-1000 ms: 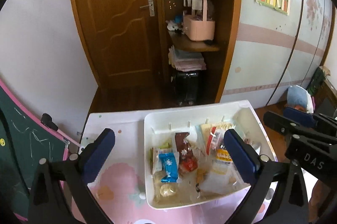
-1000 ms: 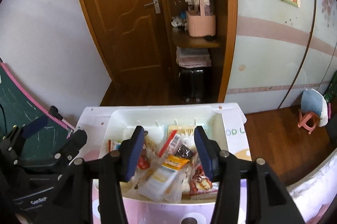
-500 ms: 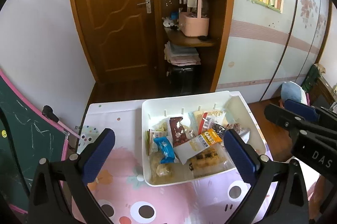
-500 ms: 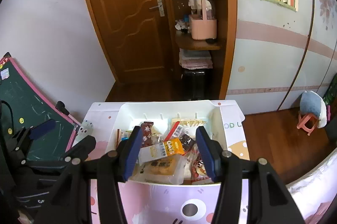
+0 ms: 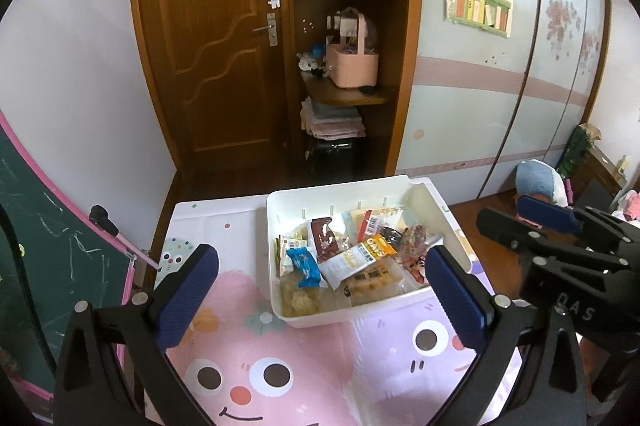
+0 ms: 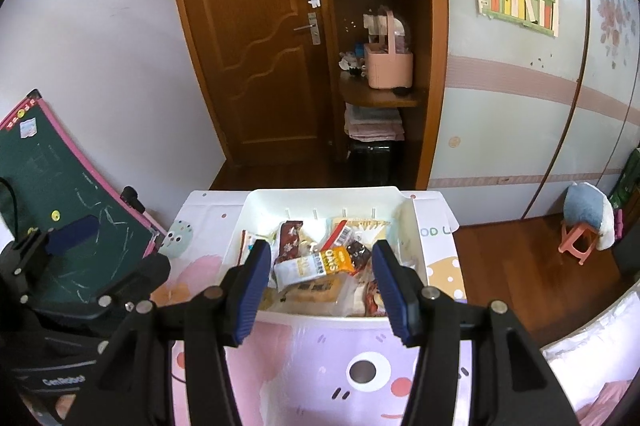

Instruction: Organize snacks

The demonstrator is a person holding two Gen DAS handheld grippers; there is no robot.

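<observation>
Chalkboard (image 6: 60,194) left of table (image 6: 320,366); stool (image 6: 576,242) right.

Soft, even daylight, sharp focus, strong fisheye bending and dark corners.

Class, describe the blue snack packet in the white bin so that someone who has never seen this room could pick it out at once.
Find the white bin on the pink cartoon tablecloth. Look at its left side, by the near wall: the blue snack packet lies there atop the pile. It is the only bright blue wrapper, beside a brown packet and an orange-and-white oats packet.
</observation>
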